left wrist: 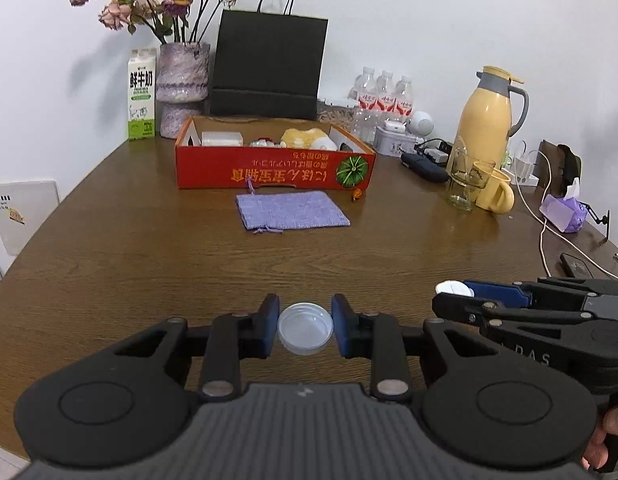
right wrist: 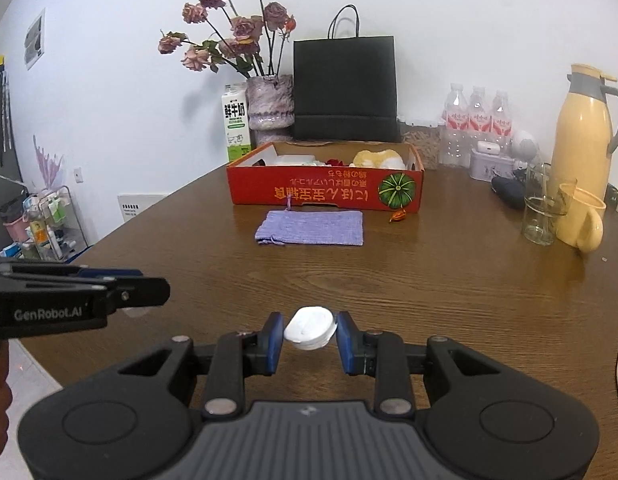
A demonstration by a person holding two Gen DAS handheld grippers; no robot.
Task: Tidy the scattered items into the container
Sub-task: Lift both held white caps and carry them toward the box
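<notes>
Two pieces in hand: my left gripper pinches a clear lid, my right gripper a white jar, both near. Far off, the red box already holds several things; purple pouch and orange bit remain outside.

Left tongs clamping clear cap (hollow up), red box beyond lilac pouch

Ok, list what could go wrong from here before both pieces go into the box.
1. The left gripper pinches the translucent lid only by its rim, so it could pop out.
2. The white round container sits tilted in the right gripper and may slip.
3. The purple pouch and small orange item lie before the red cardboard box; a low approach could drag them.
</notes>
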